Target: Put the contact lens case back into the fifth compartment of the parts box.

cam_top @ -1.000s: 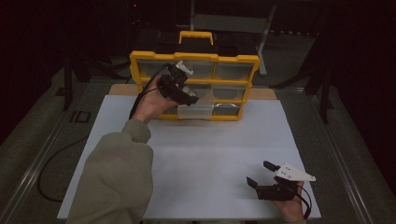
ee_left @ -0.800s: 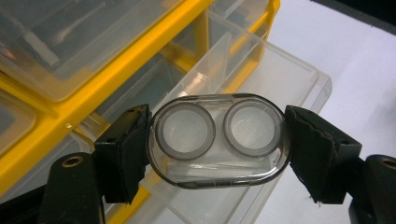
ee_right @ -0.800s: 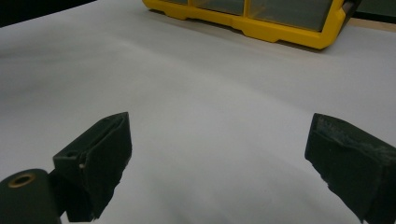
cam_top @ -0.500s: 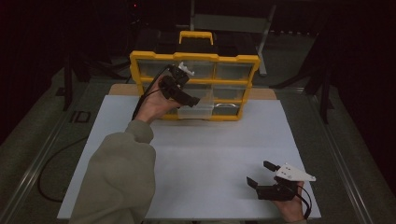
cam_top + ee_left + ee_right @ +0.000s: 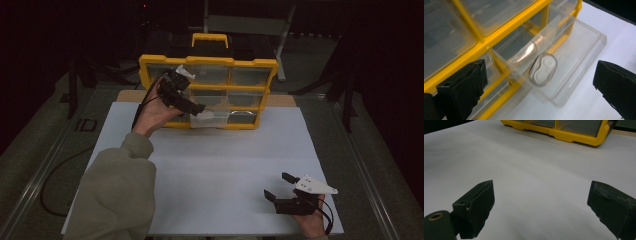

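Observation:
A yellow organizer [image 5: 207, 62] with clear drawers stands upright at the back of the white mat [image 5: 225, 160]. One clear drawer [image 5: 212, 117] in its bottom row is pulled out over the mat. My left gripper [image 5: 197, 107] hovers just in front of that drawer. Its jaws have just been opening and now stand wide apart. In the left gripper view the drawer [image 5: 574, 50] looks empty, and its oval pull tab [image 5: 543, 69] lies between the left gripper's [image 5: 541, 82] jaws, untouched. My right gripper [image 5: 278, 185] rests open near the mat's front right corner, nothing between its jaws [image 5: 541, 205].
The organizer's yellow base [image 5: 564, 131] shows far off in the right gripper view. A black cable [image 5: 55, 175] loops on the floor left of the table. A grey metal frame [image 5: 245, 22] stands behind the organizer. Bare mat lies between the two hands.
The left gripper's jaws have opened off the drawer's pull tab, and the hand has drawn back a little. The drawer stays pulled out. The right hand has not moved.

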### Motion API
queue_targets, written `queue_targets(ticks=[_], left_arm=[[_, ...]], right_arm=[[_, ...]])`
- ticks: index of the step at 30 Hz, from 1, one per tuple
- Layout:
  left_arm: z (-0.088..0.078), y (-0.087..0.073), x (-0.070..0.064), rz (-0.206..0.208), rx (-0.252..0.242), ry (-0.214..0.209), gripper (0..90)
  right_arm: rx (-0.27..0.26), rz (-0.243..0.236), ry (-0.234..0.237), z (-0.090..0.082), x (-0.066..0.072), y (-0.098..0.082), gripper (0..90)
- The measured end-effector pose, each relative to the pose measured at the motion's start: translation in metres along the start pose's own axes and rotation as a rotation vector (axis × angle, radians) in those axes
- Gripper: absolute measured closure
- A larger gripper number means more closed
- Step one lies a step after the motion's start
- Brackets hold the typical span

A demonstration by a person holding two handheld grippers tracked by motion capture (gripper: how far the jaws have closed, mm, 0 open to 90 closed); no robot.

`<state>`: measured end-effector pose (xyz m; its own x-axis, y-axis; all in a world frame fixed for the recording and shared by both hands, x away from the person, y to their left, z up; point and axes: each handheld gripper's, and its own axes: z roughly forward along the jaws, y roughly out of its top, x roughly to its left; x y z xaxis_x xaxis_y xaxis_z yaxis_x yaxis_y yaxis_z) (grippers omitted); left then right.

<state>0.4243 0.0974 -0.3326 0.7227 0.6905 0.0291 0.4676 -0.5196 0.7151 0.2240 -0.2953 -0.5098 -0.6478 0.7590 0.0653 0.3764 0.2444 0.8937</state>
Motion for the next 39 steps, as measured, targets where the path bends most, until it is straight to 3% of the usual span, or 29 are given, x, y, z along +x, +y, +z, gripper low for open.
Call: queue_targets(ticks=[3, 9, 17, 18, 19, 27, 32, 39], left_arm=[[-0.008, -0.012, 0.003, -0.016, -0.017, -0.021, 0.0], [-0.025, -0.052, -0.001, -0.008, -0.077, 0.009, 0.0], [-0.036, -0.136, -0.018, -0.044, -0.185, 0.009, 0.0], [-0.035, -0.158, -0.022, -0.056, -0.194, 0.022, 0.0], [-0.035, -0.158, -0.022, -0.056, -0.194, 0.022, 0.0], [-0.037, -0.235, -0.034, -0.113, -0.248, 0.070, 0.0], [-0.045, -0.260, -0.036, -0.141, -0.306, 0.093, 0.0], [-0.052, -0.277, -0.039, -0.146, -0.333, 0.125, 0.0]], right_arm=[[0.000, 0.001, 0.000, 0.000, 0.000, 0.000, 7.4], [-0.003, 0.000, 0.000, 0.000, 0.000, 0.000, 7.4], [-0.004, -0.004, 0.001, 0.000, 0.002, 0.000, 7.4], [-0.004, -0.002, 0.001, 0.000, 0.002, 0.000, 7.4], [-0.004, -0.002, 0.001, 0.000, 0.002, 0.000, 7.4], [-0.013, -0.004, 0.003, 0.001, 0.003, 0.000, 7.4], [-0.017, -0.010, 0.008, 0.001, 0.004, 0.001, 7.4], [-0.033, -0.007, 0.002, 0.000, 0.003, 0.001, 7.4]])
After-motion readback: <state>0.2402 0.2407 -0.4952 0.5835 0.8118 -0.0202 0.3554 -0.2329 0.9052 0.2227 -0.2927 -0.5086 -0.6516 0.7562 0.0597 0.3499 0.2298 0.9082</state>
